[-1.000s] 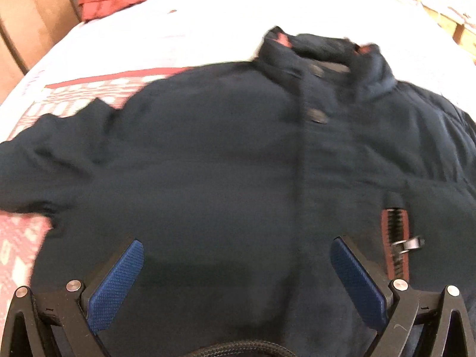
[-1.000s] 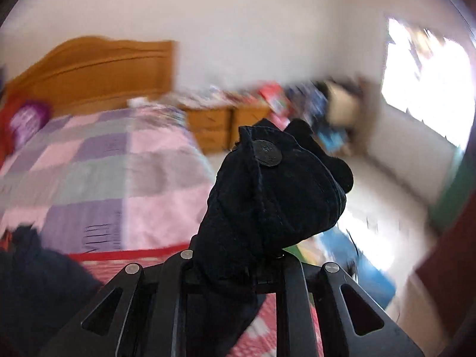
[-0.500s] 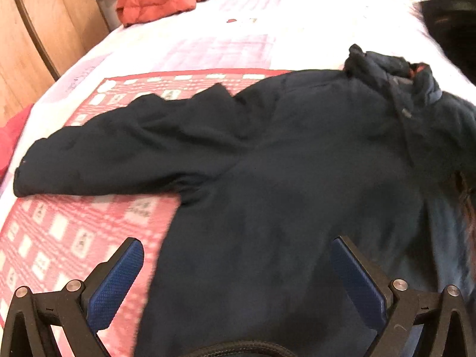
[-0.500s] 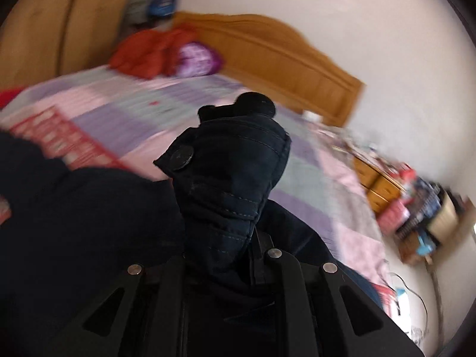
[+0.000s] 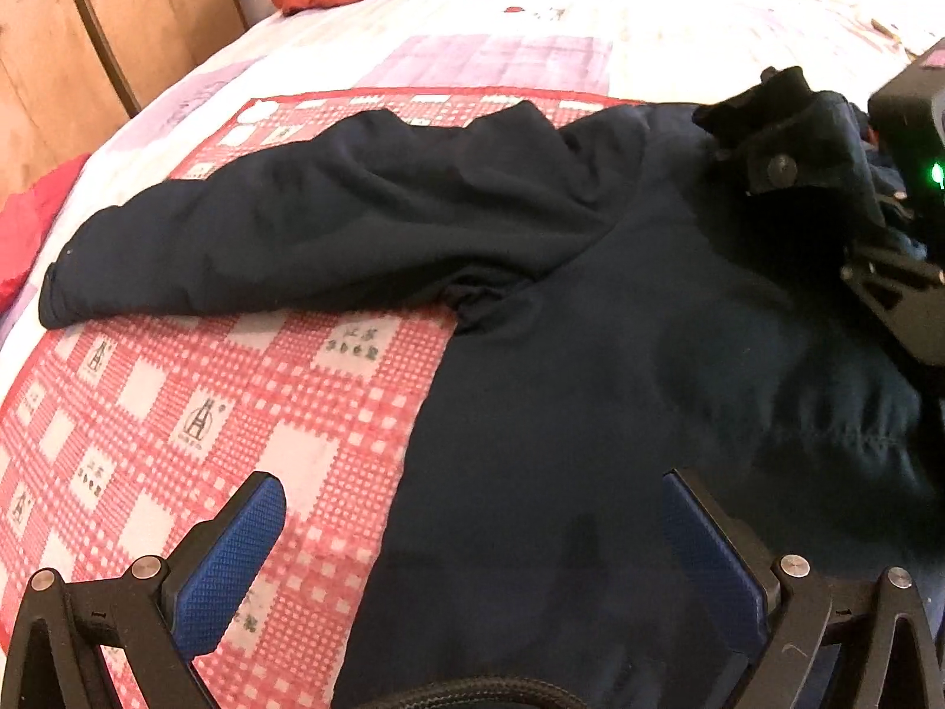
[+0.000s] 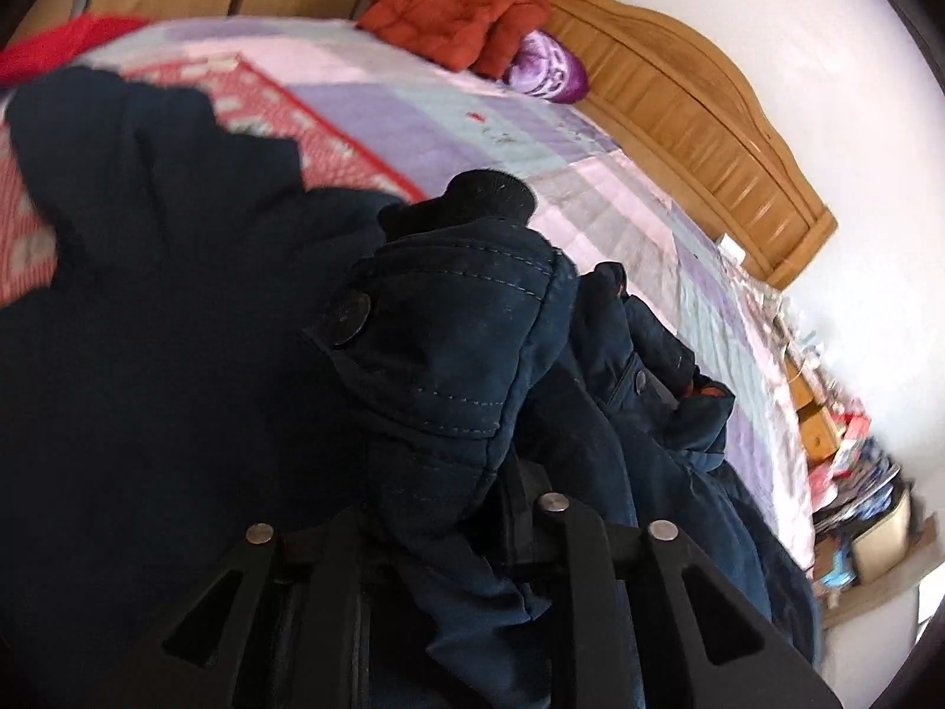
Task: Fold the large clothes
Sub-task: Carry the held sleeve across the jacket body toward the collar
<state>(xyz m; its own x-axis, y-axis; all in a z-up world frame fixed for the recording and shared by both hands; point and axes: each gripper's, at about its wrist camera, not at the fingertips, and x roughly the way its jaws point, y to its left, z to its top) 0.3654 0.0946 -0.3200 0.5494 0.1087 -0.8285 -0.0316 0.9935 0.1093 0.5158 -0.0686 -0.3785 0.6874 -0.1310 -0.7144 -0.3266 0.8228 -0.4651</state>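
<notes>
Cuff (image 6: 455, 354) btwn opening right claw (image 6: 449, 502) jaws, over jacket (image 5: 590, 413).

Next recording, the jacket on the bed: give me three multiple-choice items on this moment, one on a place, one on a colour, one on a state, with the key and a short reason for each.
1. Where does the red jacket lie?
A. by the headboard
B. on the floor
C. over the dark jacket

2. What colour are the left gripper's pads?
A. green
B. blue
C. white

3. What is between the right gripper's jaws?
A. nothing
B. a pillow
C. the dark jacket's cuff

Key: 1 A, it is heaped beside the wooden headboard. 2 B, both pads show blue. 3 C, the buttoned cuff stands up from between the jaws, which are opening.
</notes>
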